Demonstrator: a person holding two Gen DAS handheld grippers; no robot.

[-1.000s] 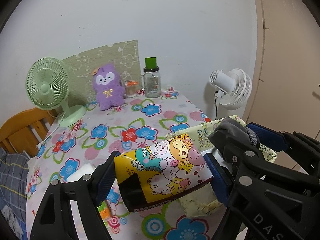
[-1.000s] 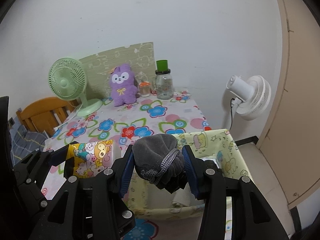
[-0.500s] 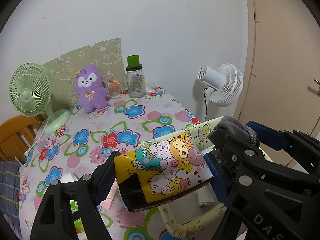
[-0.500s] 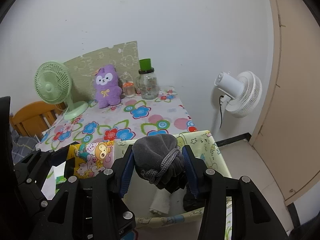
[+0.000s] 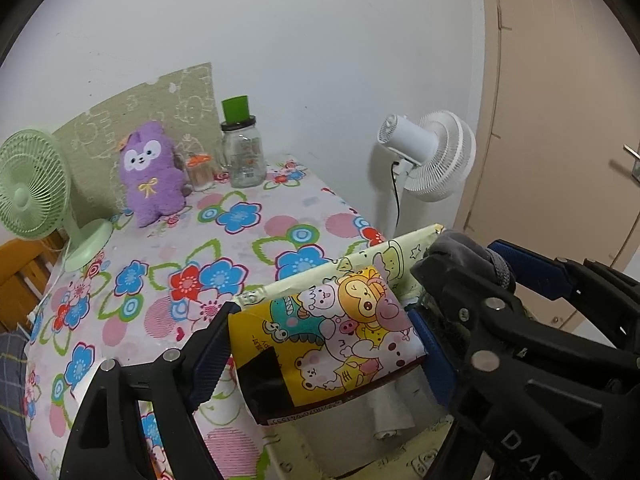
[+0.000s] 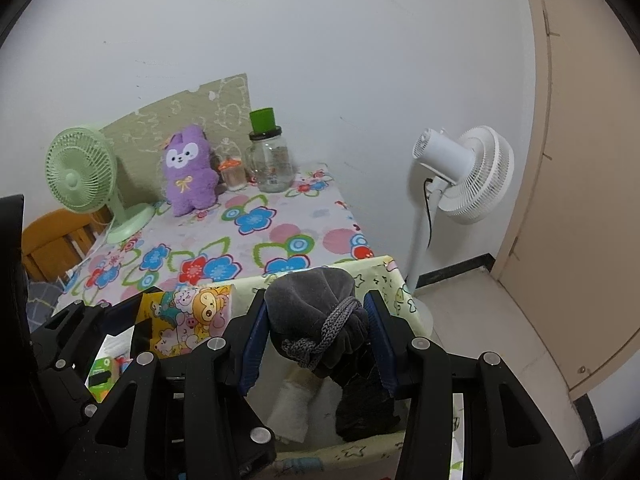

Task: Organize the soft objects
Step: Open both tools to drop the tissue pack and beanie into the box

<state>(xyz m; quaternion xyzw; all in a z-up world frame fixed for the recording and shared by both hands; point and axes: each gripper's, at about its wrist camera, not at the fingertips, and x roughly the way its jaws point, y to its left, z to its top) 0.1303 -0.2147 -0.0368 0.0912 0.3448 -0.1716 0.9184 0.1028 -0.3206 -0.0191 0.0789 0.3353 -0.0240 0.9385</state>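
Beside a floral-clothed table, the left gripper, jaws opening wide, has a cartoon-printed pack between its pads over a yellow fabric bin; the right gripper, half-closed, clamps a grey drawstring pouch above it.

The right gripper pinched a grey drawstring pouch above the pale green storage bin (a white roll and something dark lay inside). Beside it, the left gripper carried a yellow cartoon packet.
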